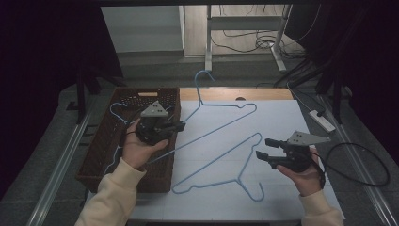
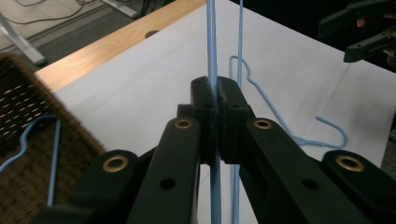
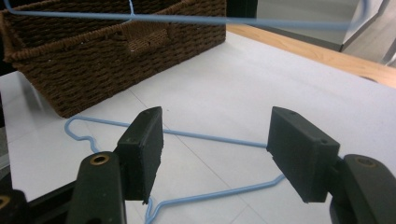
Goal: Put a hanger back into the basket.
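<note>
On the white table top (image 1: 282,117), seen from the high view, your left gripper (image 1: 175,126) holds one blue wire hanger (image 1: 226,105) raised beside the wicker basket (image 1: 101,155), its hook reaching past the far edge. A second hanger (image 1: 221,165) lies flat near you, to the right, with your right gripper (image 1: 266,148) just beside it. Another blue wire (image 1: 115,109) rests inside the basket.

In the left gripper view, the pads are pressed together on the held hanger's wire (image 2: 212,51); gripping a straight run probably keeps the frame from swinging.

In the right gripper view, the jaws stand well apart with nothing between them, aimed low over the flat hanger (image 3: 210,137), apparently lined up to take it next.
</note>
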The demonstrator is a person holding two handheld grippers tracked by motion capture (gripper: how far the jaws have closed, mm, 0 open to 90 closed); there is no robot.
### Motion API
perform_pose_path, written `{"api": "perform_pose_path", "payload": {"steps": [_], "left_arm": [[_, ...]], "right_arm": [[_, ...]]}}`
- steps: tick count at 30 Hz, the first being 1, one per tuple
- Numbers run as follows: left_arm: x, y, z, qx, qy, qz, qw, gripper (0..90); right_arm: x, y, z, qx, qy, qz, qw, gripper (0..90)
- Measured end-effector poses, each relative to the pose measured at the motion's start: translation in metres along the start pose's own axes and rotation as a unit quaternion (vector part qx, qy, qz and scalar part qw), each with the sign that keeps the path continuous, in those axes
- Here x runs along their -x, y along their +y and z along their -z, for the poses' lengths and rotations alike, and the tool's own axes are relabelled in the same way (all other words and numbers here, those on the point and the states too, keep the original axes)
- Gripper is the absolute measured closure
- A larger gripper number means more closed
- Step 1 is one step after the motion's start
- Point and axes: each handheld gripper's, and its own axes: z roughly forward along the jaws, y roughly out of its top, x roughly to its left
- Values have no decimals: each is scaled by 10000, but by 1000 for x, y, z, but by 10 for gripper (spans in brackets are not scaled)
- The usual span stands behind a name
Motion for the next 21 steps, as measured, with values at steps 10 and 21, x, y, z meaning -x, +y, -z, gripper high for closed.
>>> {"api": "perform_pose_path", "payload": {"steps": [10,21], "left_arm": [[-22,-21,35,275,197,303,9990,870],[-35,-41,62,488,432,498,9966,870]], "right_arm": [[5,-13,0,-128,-92,-144,9998,355],[7,-24,2,-221,-184,-249,9993,352]]}}
